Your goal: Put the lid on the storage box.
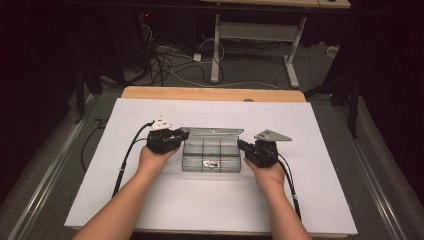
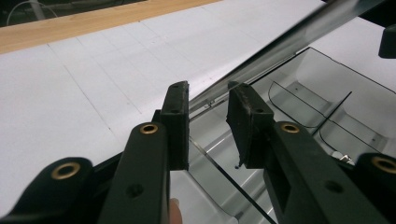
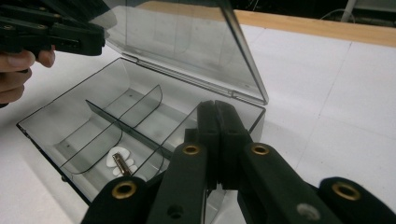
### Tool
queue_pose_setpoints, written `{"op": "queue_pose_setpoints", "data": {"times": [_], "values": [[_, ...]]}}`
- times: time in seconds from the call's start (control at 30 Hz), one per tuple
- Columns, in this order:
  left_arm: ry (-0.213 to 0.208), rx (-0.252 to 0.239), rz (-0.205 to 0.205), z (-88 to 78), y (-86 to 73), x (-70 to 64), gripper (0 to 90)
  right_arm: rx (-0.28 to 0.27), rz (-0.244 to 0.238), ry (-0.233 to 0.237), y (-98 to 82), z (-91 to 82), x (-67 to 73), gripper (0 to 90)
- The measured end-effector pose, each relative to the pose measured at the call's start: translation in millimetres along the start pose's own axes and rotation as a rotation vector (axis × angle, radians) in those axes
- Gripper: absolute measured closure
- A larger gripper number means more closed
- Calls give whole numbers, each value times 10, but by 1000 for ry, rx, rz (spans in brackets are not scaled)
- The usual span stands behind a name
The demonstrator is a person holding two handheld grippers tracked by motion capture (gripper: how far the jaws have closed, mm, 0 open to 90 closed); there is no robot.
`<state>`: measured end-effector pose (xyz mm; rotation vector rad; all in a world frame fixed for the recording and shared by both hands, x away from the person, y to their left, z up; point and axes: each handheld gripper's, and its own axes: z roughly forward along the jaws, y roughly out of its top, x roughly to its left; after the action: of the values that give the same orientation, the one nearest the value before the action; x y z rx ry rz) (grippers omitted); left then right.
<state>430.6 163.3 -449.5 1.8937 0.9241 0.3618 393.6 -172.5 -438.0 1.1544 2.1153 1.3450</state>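
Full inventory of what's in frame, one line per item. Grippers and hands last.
compartment box: one, clear smoky plastic with dividers, middle of the white sheet.
box lid: one, clear, hinged at the far edge, raised.
small metal part: one, silver on a white patch, in a near compartment.
white sheet: one, covers the tabletop.
table: one, wood edge showing at the far side.
desk frame: one, pale, on the floor behind with loose cables.
left gripper: black, jaws apart, astride the box's left wall.
right gripper: black, jaws shut, at the box's right end.
hands: two, one per gripper.
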Motion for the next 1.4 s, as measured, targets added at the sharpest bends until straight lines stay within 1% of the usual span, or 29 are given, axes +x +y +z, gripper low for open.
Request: {"op": "queue_pose_setpoints", "data": {"times": [0.07, 0.2, 0.37, 0.57, 0.7, 0.8, 0.9, 0.97, 1.03, 1.17, 1.23, 1.27, 1.33, 1.4], "values": [[-3, 3, -4, -3, -23, -5, 671, -3, -11, -3, -10, -17, 14, 900], [-4, 19, 3, -2, -66, -15, 671, -7, -9, 0, -23, -51, 22, 900], [-1, 23, 15, -15, -120, -35, 671, -12, -8, -4, -40, -79, 30, 900], [-6, 24, 14, -37, -163, -54, 668, -10, -8, -1, -83, -68, 41, 900], [-28, 14, -20, -86, -197, -54, 604, -11, -9, -1, -97, -69, 43, 900], [-39, 13, -20, -146, -229, -54, 603, -7, 1, 5, -113, -61, 52, 900], [-57, 0, -25, -226, -264, -58, 607, -6, 0, 9, -126, -49, 59, 900], [-68, -12, -24, -287, -302, -75, 625, -6, -2, 9, -129, -44, 65, 900], [-84, -33, -31, -346, -359, -104, 667, -6, -3, 10, -134, -40, 72, 900], [-112, -52, -15, -425, -447, -207, 792, -9, -2, 8, -147, -26, 78, 900], [-121, -51, -5, -447, -464, -254, 841, -6, 2, 9, -154, -27, 83, 900], [-133, -42, -7, -450, -463, -268, 856, -6, 2, 8, -159, -27, 87, 900], [-153, -31, -8, -456, -460, -299, 871, -4, 4, 8, -167, -30, 92, 900], [-155, -33, 4, -461, -461, -334, 872, -2, -1, 7, -171, -37, 91, 900]]}}
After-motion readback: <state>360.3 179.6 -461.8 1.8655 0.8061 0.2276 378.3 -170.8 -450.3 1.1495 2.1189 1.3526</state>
